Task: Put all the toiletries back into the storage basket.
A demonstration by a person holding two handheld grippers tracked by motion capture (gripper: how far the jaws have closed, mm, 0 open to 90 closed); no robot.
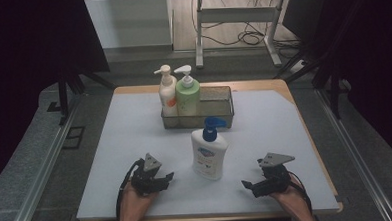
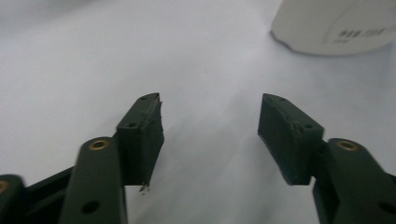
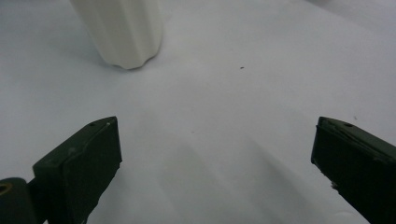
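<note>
A white pump bottle (image 1: 209,152) with a blue pump head stands upright near the middle of the grey table mat (image 1: 134,128). My left gripper (image 1: 167,179) rests low on the mat to the bottle's left, its jaws open with bare mat between them (image 2: 210,126); the bottle's base (image 2: 336,25) lies ahead and to the right of it. On the bottle's right my right gripper (image 1: 246,185) points toward it, jaws wide open and empty (image 3: 215,154), with the bottle's base (image 3: 122,30) ahead at the upper left.
Behind the bottle stands a mesh wire basket (image 1: 219,107) holding a white bottle with an orange label (image 1: 167,94) and a green pump bottle (image 1: 187,93) at its left end. The table's front edge runs just below both hands.
</note>
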